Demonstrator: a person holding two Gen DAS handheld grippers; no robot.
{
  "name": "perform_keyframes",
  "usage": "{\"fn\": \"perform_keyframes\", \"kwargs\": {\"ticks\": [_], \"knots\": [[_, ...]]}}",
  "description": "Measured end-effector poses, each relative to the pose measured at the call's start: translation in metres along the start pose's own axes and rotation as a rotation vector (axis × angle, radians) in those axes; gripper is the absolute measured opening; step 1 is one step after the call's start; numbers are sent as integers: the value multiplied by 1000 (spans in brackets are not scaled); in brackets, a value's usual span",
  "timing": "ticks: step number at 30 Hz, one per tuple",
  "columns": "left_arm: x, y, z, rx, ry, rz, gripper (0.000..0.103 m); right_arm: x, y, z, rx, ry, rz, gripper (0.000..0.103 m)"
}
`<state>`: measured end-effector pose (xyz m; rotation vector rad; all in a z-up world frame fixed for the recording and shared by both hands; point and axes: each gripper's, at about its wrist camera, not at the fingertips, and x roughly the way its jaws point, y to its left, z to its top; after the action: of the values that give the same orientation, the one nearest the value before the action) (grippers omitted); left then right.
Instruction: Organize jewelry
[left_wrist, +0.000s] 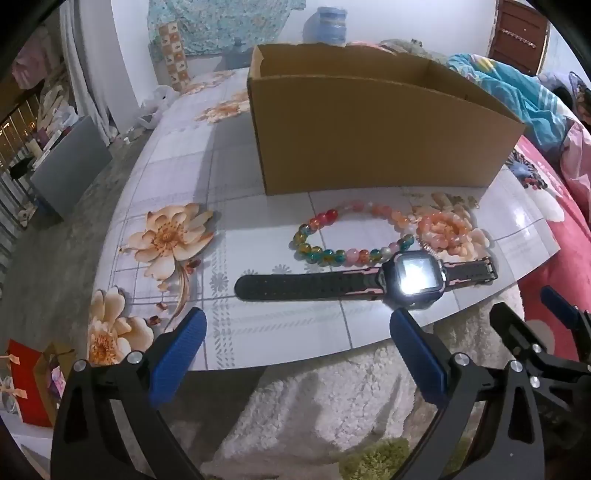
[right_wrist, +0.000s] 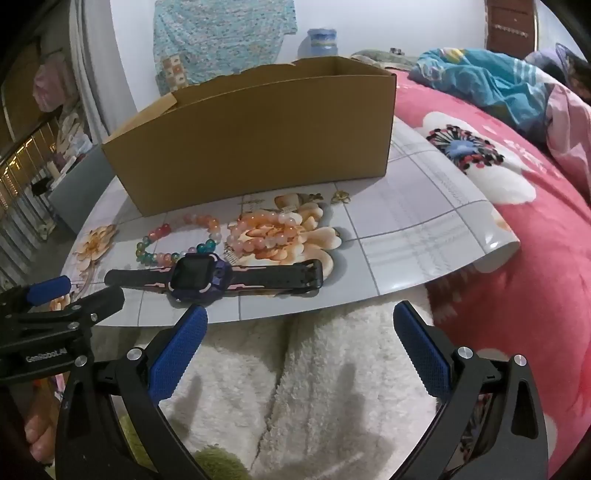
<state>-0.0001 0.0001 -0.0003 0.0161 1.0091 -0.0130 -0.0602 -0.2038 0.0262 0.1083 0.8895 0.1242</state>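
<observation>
A children's smartwatch (left_wrist: 413, 274) (right_wrist: 199, 277) with a black and pink strap lies flat near the front edge of the floral board (left_wrist: 207, 177). Just behind it lie a multicolour bead bracelet (left_wrist: 327, 257) (right_wrist: 162, 230) and, to its right, a peach bead bracelet (left_wrist: 430, 221) (right_wrist: 258, 218). An open-topped cardboard box (left_wrist: 369, 133) (right_wrist: 258, 144) stands behind them. A small gold piece (right_wrist: 340, 197) lies near the box's right corner. My left gripper (left_wrist: 298, 317) hovers open at the front edge, before the watch. My right gripper (right_wrist: 300, 312) hangs open beside it, over a white fluffy blanket (right_wrist: 314, 387).
The board rests on a bed with a pink flowered cover (right_wrist: 517, 258) on the right and bundled bedding (right_wrist: 498, 81) behind. The board drops off to the floor on the left, where a grey panel (left_wrist: 70, 162) and red gift boxes (left_wrist: 26, 384) stand.
</observation>
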Motion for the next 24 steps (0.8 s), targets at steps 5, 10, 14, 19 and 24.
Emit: {"fn": "perform_keyframes", "kwargs": {"ticks": [5,10,14,19,24], "knots": [[-4,15,-9,-34,-8,-35,97,2,2,-1,-30,5,-24,96],[-1,13,-7,-17,35,13,97,3,10,-1,-41,8,-35,96],[4,9,-3,-19,53,22,97,1,11,1,-31,16,-23,96],[4,10,-2,-24,57,31,97,2,12,0,-32,20,-11,96],[5,12,-3,-30,59,32,97,3,13,1,-36,25,-4,96]]}}
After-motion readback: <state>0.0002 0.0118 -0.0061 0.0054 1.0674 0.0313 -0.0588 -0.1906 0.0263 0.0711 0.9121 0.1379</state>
